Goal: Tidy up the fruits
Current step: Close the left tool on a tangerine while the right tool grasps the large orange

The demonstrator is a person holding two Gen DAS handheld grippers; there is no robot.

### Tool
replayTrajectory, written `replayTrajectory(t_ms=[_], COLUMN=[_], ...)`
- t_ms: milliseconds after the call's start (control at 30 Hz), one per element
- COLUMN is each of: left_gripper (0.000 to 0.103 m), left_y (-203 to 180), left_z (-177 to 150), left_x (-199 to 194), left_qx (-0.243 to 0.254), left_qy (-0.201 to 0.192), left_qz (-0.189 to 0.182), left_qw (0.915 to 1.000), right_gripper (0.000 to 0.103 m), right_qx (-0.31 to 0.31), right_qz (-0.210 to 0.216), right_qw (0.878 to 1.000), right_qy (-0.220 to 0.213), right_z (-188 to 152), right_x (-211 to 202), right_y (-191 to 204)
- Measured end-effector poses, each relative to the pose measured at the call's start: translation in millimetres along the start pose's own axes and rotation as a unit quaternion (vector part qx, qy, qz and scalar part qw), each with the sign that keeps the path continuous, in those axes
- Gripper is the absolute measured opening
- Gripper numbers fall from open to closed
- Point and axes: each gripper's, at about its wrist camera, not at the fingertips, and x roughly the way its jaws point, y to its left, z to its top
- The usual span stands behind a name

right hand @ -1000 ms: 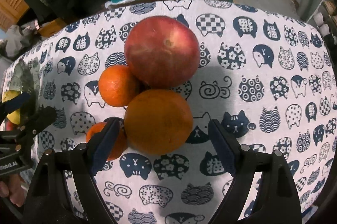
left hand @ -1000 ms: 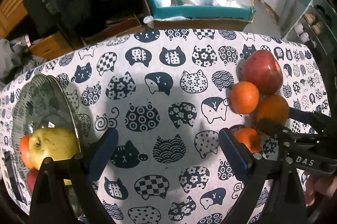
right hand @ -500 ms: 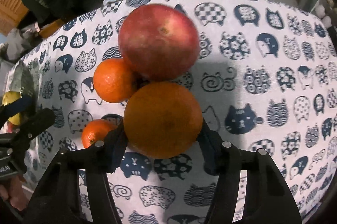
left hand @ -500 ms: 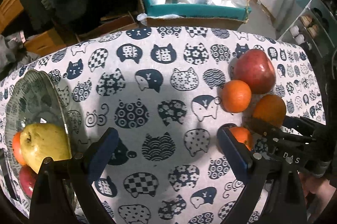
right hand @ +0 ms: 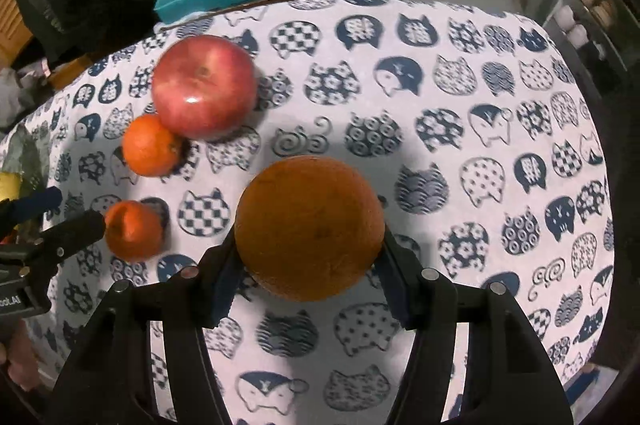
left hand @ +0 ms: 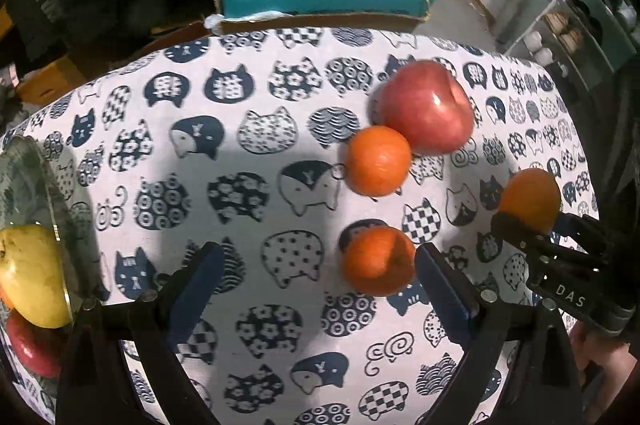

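Observation:
My right gripper is shut on a large orange, held away from the other fruit; the left wrist view shows that orange at the right edge. A red apple and a small mandarin touch each other on the cat-print cloth. A second mandarin lies between the jaws of my open left gripper, close to the right finger. At the far left a glass bowl holds a yellow-green fruit and a red fruit.
The cat-print tablecloth covers a rounded table. Beyond its far edge stands a teal box filled with plastic bags. Shelves stand at the right. A person's hand holds the right gripper.
The right gripper closed on the large orange and carried it away from the apple and mandarin. The left gripper moved right, so the near mandarin now sits between its jaws.

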Motion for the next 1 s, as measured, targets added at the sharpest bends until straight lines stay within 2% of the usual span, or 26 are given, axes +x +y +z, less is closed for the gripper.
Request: replayTrajectory(t_ms=[333, 367, 433, 567, 633, 700, 800, 1000], left_gripper=[0.095, 0.093, 0.079, 0.067, 0.052, 0.045, 0.045, 0.044], left_y=[-23.3, -24.1, -25.9, -28.7, -29.8, -32.1, -35.2, -34.5], left_z=[-8.3, -8.7, -9.4, -12.5, -13.8, -14.7, -15.9, -16.7], left_x=[15.8, 17.4, 20.8, 26.4, 27.3, 26.1, 24.0, 17.5], left_qx=[0.027, 0.027, 0.029, 0.033, 0.038, 0.042, 0.055, 0.057], left_qy=[0.018, 0.020, 0.027, 0.036, 0.038, 0.037, 0.028, 0.015], left_qz=[0.000, -0.002, -0.004, -0.009, -0.015, -0.025, -0.011, -0.009], left_qw=[0.9995, 0.9994, 0.9992, 0.9988, 0.9984, 0.9981, 0.9980, 0.9982], right_gripper=[0.061, 0.061, 0.061, 0.061, 0.061, 0.061, 0.061, 0.061], right_qx=[0.010, 0.010, 0.011, 0.010, 0.009, 0.007, 0.001, -0.011], right_qz=[0.001, 0.001, 0.002, 0.003, 0.004, 0.003, 0.002, -0.002], right_qw=[1.000, 1.000, 1.000, 1.000, 1.000, 1.000, 1.000, 1.000], right_qy=[0.000, 0.000, 0.001, 0.002, 0.001, 0.001, -0.002, -0.012], right_z=[-9.6, -10.1, -12.6, -12.1, -11.5, -9.9, -7.6, -7.8], right_x=[-4.3, -4.3, -6.7, -5.4, -4.3, -3.2, -3.2, -10.1], right_y=[-14.3, -14.0, -18.2, -17.9, -15.5, -12.4, -7.6, -2.5])
